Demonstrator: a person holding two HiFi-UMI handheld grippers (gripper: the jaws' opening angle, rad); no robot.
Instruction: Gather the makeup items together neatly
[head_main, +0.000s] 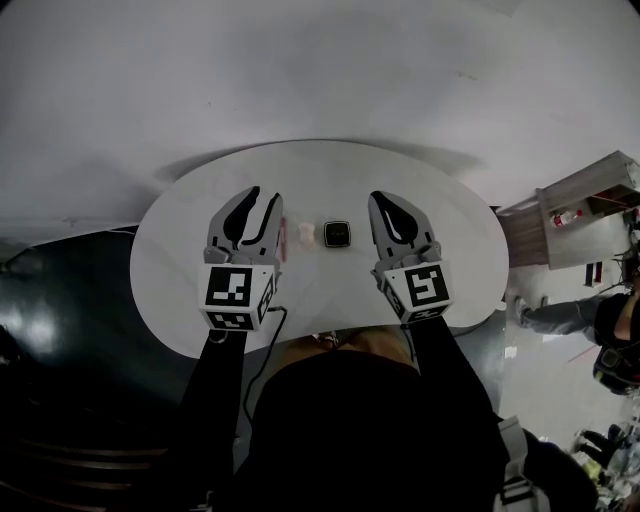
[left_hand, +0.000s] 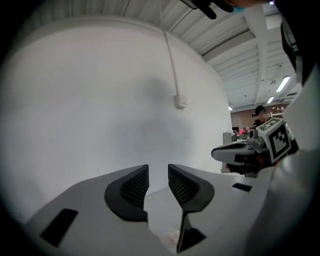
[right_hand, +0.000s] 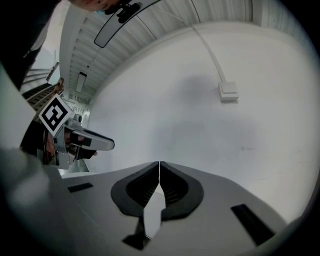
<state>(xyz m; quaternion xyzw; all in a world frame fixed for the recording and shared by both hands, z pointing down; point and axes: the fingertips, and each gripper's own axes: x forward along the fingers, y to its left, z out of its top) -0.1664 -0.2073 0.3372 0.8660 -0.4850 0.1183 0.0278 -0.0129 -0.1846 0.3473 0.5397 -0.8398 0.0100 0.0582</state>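
A black square compact (head_main: 337, 234) lies on the white oval table (head_main: 170, 250), between the two grippers. Left of it sit a small white item (head_main: 306, 235) and a slim pinkish stick (head_main: 282, 238). My left gripper (head_main: 262, 197) is held above the table just left of the stick. Its jaws stand a little apart with nothing between them (left_hand: 158, 167), and only the white wall shows through the gap. My right gripper (head_main: 379, 197) hovers to the right of the compact with its tips touching and nothing held (right_hand: 159, 163). Both grippers point about level toward the wall.
A plain white wall (left_hand: 100, 100) with a small switch box (right_hand: 228, 91) rises behind the table. At the far right stands a grey cabinet (head_main: 585, 215), and a person (head_main: 610, 330) is next to it. The table's near edge is right at the holder's body.
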